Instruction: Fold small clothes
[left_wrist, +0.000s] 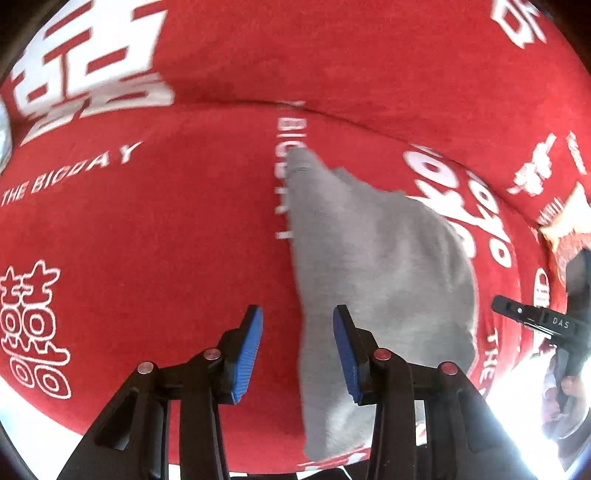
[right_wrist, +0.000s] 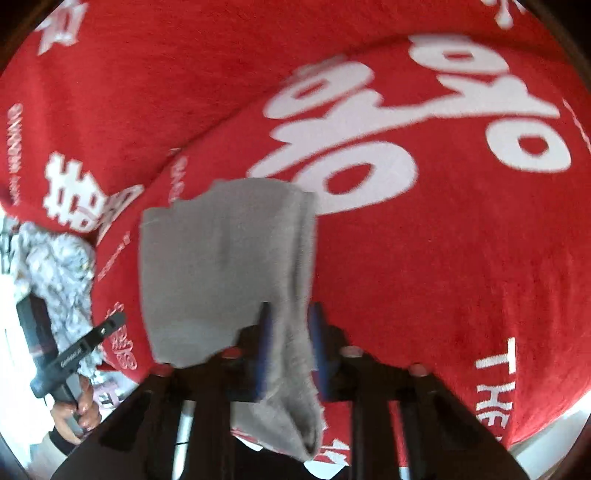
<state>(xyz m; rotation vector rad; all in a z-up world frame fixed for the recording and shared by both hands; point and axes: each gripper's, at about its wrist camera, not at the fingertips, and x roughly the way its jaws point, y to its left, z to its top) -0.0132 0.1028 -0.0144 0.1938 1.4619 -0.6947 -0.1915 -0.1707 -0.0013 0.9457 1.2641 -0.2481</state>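
Grey garment (right_wrist: 229, 266): lower end running behind gripper frame at 6 o'clock, motion-blurred. Red blanket (left_wrist: 147, 229): white lettering being cropped at 12 and 3 o'clock edges.

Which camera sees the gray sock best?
The left wrist view: the gray sock hangs there almost whole against the red blanket. The right wrist view shows it close, bunched and partly hidden where the right gripper jaws pinch it.
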